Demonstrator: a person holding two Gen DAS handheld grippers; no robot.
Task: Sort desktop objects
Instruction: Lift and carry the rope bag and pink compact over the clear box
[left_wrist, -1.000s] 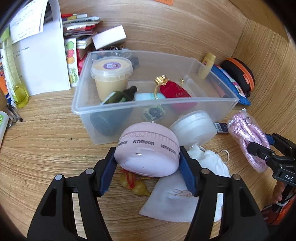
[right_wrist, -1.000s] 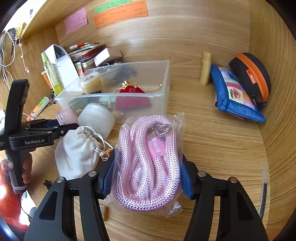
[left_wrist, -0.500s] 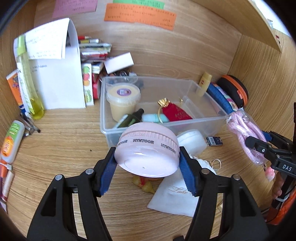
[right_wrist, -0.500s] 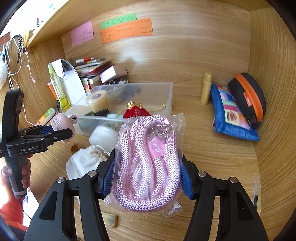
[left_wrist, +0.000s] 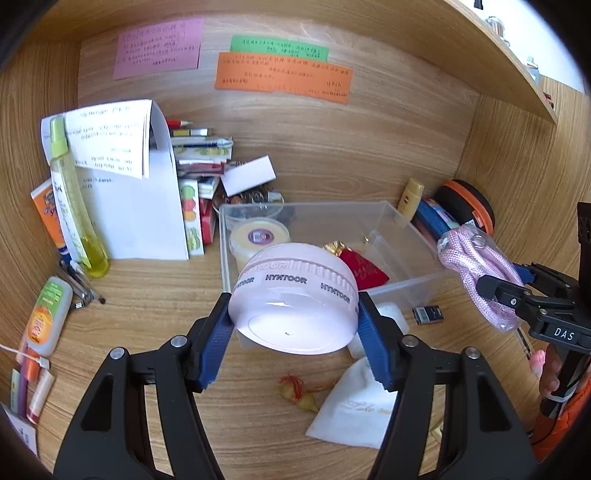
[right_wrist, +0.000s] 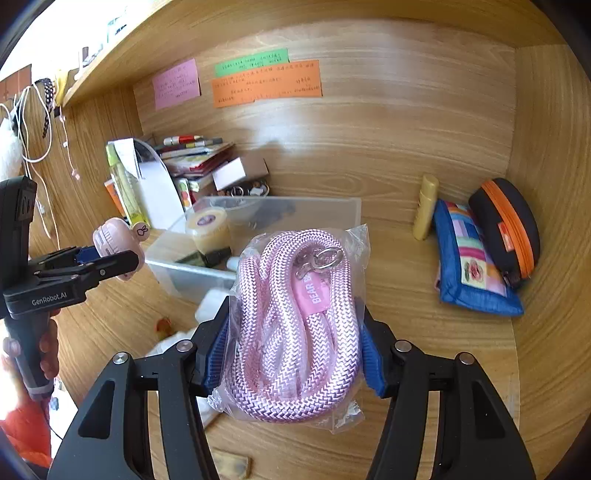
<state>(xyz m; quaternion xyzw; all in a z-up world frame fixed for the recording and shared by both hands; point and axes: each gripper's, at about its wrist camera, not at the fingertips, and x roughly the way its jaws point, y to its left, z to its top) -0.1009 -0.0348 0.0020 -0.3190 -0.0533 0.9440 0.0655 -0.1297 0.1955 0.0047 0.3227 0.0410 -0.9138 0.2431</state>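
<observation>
Pink round case (left_wrist: 295, 306) | clamped in left hand-held gripper (left_wrist: 295, 325), lifted off tabletop (left_wrist: 147, 306) within the last second, now above clear bin (left_wrist: 399, 236) | right hand-held gripper (right_wrist: 293, 354) clamps bagged pink rope (right_wrist: 295, 325), likewise raised | judged: both ready for binning.

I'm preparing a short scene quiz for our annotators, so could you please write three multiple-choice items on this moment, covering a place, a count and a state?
1. Where does the red pouch lie?
A. inside the clear bin
B. on the blue zip pouch
C. under the white paper

2. How many coloured notes are stuck on the back wall?
A. one
B. three
C. five

3. What do the left tongs hold?
A. nothing
B. a yellow bottle
C. the pink round case

Answers:
1 A, the pouch sits between the bin's walls.
2 B, a pink note, a green note and an orange note show.
3 C, both blue pads press its sides.
</observation>
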